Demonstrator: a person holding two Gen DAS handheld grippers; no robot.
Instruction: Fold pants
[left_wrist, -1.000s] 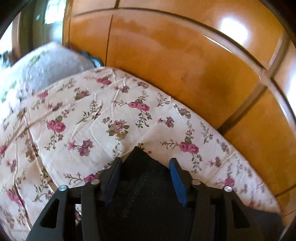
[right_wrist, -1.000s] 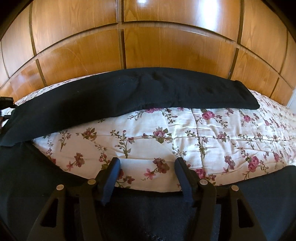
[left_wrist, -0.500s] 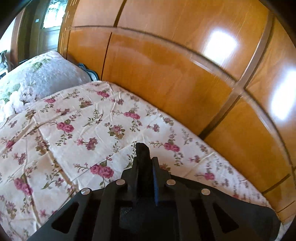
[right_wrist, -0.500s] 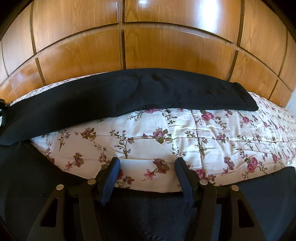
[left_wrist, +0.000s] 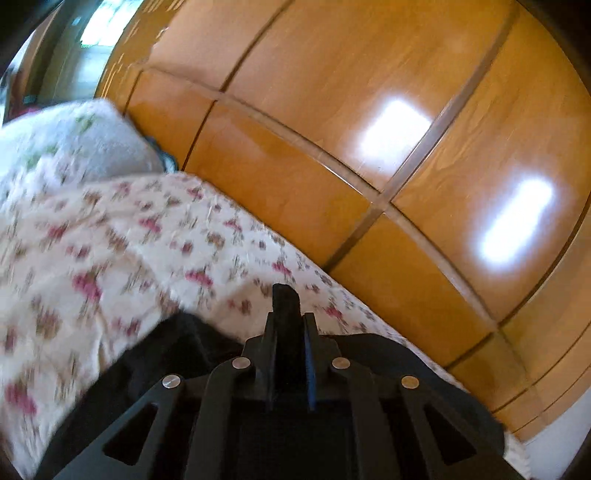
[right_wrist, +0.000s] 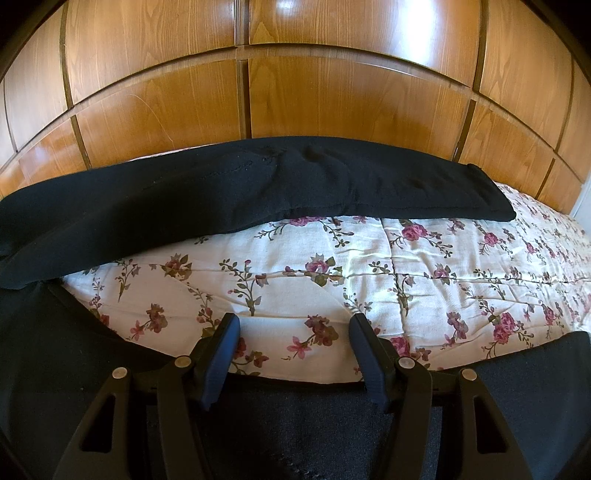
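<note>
The left wrist view was smeared with motion blur. In it the left gripper (left_wrist: 290, 325) was clenched on a tab of black cloth, a corner of the pants (left_wrist: 284, 295), which stuck up past the fingertips while more black fabric hung in folds below and to the left of the jaws. Beyond lay the flowered bedspread (left_wrist: 147, 240), a pale pillow (left_wrist: 74, 144) at its far end, and the glossy wooden panels (left_wrist: 332, 129) with two bright reflections. This view showed nothing of the garment's full length.

The right wrist view was sharp and gave what the other lacked. One black leg (right_wrist: 258, 184) lay stretched across the far side of the bed, along the foot of the wooden panels, its hem end to the right. The second leg (right_wrist: 295, 424) ran across the near edge under the right gripper (right_wrist: 293, 354), and the two joined at the left in dark cloth. Flowered bedspread showed between them. The right gripper's fingers (right_wrist: 221, 350) stood well apart with only bedspread between the tips; it was released, hanging just above the near leg, pressing on nothing. The pillow did not show here.
</note>
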